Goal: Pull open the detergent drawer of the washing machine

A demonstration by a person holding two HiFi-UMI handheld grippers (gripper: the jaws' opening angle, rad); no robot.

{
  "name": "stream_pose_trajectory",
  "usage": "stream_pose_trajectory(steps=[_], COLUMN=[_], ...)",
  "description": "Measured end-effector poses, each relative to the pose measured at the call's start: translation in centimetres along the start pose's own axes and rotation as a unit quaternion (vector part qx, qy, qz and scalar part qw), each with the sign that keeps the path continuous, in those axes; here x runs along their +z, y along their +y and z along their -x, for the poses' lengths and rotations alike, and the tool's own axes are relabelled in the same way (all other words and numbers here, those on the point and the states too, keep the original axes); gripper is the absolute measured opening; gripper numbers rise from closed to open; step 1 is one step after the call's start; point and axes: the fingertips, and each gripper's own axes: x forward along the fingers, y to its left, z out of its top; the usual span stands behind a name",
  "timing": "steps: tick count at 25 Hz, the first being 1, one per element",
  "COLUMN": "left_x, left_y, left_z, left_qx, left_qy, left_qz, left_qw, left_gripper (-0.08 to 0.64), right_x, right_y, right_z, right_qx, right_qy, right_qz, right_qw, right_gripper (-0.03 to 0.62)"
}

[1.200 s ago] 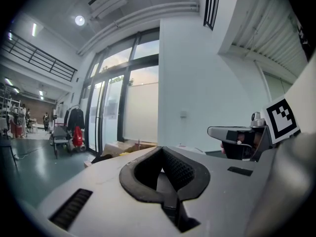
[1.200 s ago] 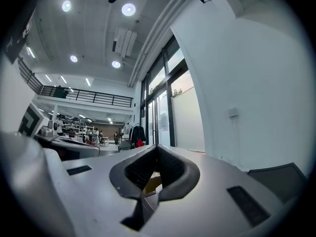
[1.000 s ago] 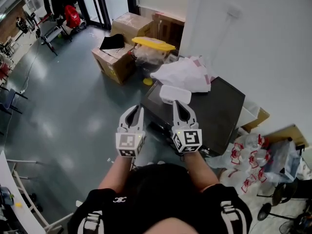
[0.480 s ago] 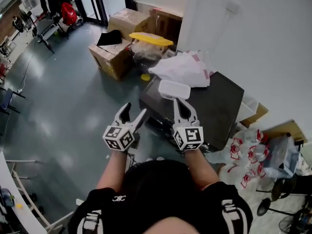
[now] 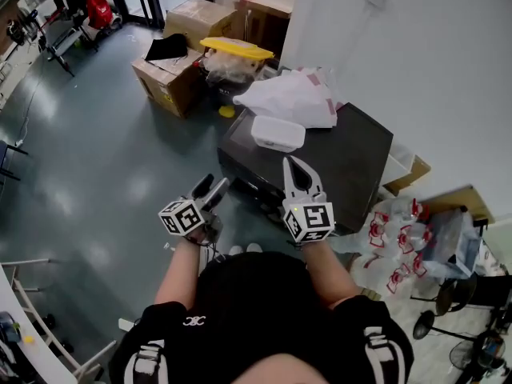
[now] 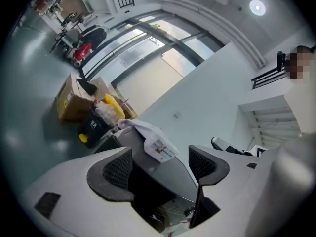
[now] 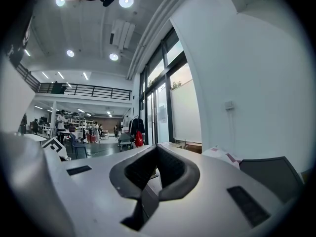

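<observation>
— What changed?
— My left gripper [image 5: 214, 184] just spread its jaws wide, nothing between them, and sank, rolled over, before the washing machine's [image 5: 352, 154] near front. My right gripper [image 5: 293, 165] stays pinched shut.
— The drawer?
— On that front panel, untouched. I'm lining up.

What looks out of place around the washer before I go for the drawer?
A white box and a crumpled white bag lie loose on the washer top, the box close to its edge. Odd spots for both. Nothing looks spilled or damaged.
</observation>
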Motion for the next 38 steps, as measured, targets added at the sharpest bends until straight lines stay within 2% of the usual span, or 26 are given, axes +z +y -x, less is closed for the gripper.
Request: stream_pose_trajectory(steps=[7,14,25,26,29,30,35,38], left_x=[-4.1,-6.6,-10.6,-10.7,-10.8,-10.9,-11.4,-11.2], left_y=[2.5,5.2,9.4,9.8,10.3,10.8,12.9,12.5], left_z=[-0.7,-2.0,-6.8,-7.2,-8.4,-8.6,-9.9,-10.7], left_qx=[-0.025,-0.035,-0.051,-0.054,-0.076,-0.077,-0.078,-0.103], left_qy=[0.024,0.013,0.02,0.016,-0.012,-0.019,-0.033,-0.026], left_qz=[0.059,0.159,0.231,0.243,0.307,0.319,0.329,0.32], left_qw=[0.9977,0.9866,0.9714,0.9685,0.9485,0.9446,0.9405,0.9415], left_gripper=[0.339,0.339,0.339,0.339,0.339,0.339,0.339,0.339], right_x=[-1.7,-3.2,-6.7,-7.0,-7.8,-8.0,-8.8,-9.6], right_y=[0.2,-0.6,-3.3,-3.6,-4.4,-4.6,-5.4,-5.9], right_z=[1.1,2.3,3.7,3.8,3.9,3.9,4.1,4.4], right_qx=[-0.002,0.001,-0.017,-0.02,-0.029,-0.031,-0.035,-0.041], right_qy=[0.022,0.039,0.079,0.084,0.096,0.098,0.106,0.116], right_qz=[-0.004,-0.047,-0.066,-0.066,-0.066,-0.065,-0.062,-0.063], right_qw=[1.0,0.998,0.995,0.994,0.993,0.993,0.992,0.99], right_gripper=[0.0,0.001,0.0,0.0,0.0,0.0,0.0,0.0])
